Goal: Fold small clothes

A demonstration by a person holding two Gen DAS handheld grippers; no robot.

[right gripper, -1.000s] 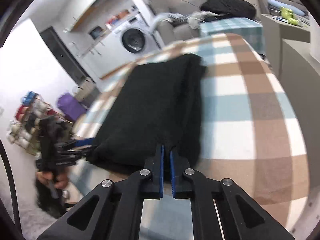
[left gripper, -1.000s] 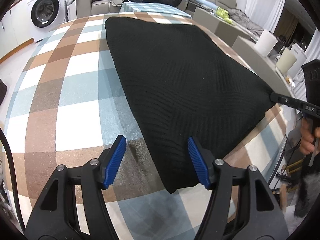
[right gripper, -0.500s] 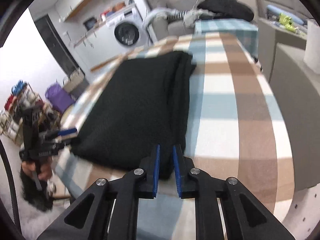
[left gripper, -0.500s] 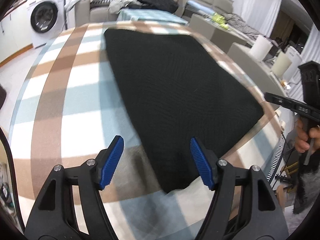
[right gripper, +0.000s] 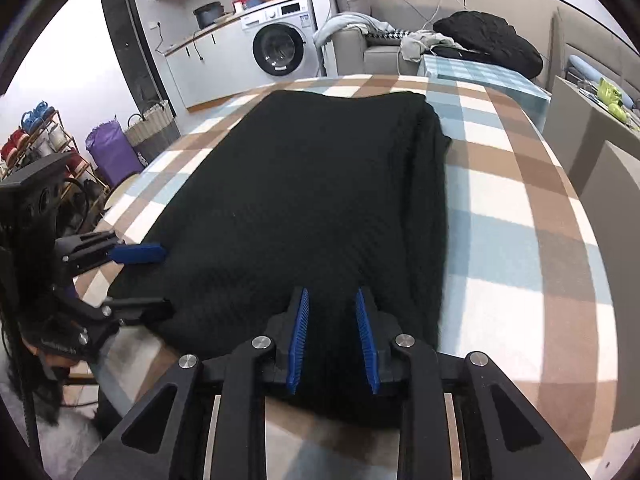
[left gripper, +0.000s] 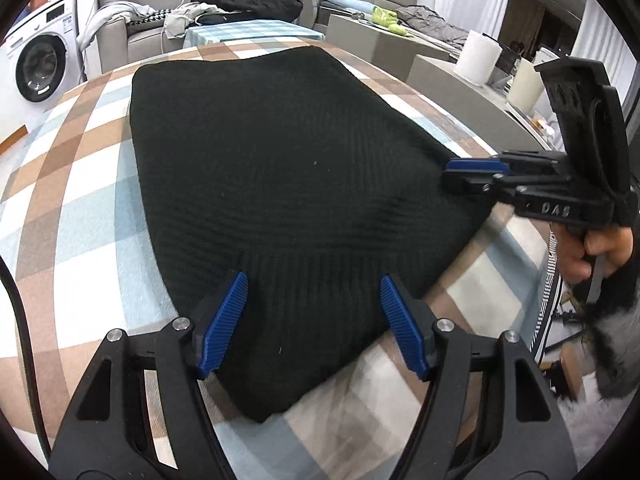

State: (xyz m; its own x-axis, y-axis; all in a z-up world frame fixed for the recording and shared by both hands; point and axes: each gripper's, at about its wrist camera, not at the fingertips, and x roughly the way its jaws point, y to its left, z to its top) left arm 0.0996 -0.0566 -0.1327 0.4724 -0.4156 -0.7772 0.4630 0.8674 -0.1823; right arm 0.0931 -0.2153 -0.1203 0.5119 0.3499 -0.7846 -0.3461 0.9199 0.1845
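1. Black knitted garment [left gripper: 288,184], folded into a flat rectangle, spread across the middle of the checked tablecloth [left gripper: 72,208], near edge hanging close to the table's front border.
2. Ribbed hem of the garment lying at the near end, right between the left gripper's fingers.
3. Left gripper [left gripper: 312,320]: jaws wide apart, blue pads [left gripper: 224,320] straddling the ribbed hem from above, not pressing on the cloth.
4. Seen from the right wrist view, left gripper [right gripper: 140,276] at the garment's left near corner, one blue finger over the cloth edge, the other lower at the table's edge.
5. Right gripper [right gripper: 332,332]: jaws opening, a narrow gap between the blue pads, knit fabric visible in that gap, pads not squeezing it.
6. Same gripper in the left wrist view [left gripper: 476,174], tips touching the garment's right edge, held by a hand [left gripper: 592,248] at the trigger.
7. Right side of the garment showing doubled layers along the fold [right gripper: 432,184].
8. Beyond the table: washing machine [right gripper: 280,46], sofa with a dark heap of clothes [right gripper: 488,40], two white paper rolls [left gripper: 478,58] on a grey counter.
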